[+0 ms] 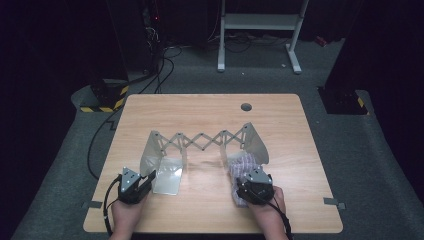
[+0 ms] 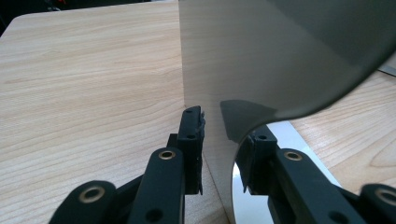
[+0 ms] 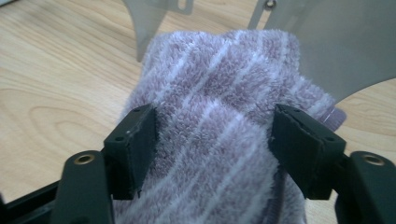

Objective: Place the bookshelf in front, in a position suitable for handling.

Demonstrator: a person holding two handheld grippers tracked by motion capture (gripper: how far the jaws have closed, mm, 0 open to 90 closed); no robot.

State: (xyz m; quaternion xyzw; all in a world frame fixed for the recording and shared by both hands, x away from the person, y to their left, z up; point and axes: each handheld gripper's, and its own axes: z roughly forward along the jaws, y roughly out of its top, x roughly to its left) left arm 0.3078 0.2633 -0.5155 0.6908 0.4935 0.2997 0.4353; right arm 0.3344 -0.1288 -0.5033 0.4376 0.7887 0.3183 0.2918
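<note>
Towel (image 3: 219,140), fluffy mauve with pale stripes, beside metal rack (image 1: 200,140).

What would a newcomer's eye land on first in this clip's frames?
Probably the metal rack, its scissor lattice stretched across the middle of the wooden table between two upright end plates. Next, the striped purple towel folded at the rack's right end, with the right gripper standing open around it. At the left end, the left gripper straddles the rack's left plate.

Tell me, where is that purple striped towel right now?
In the high view, the towel lies on the table's right side, beside the metal rack's right end plate, under the right hand-held gripper.
</note>
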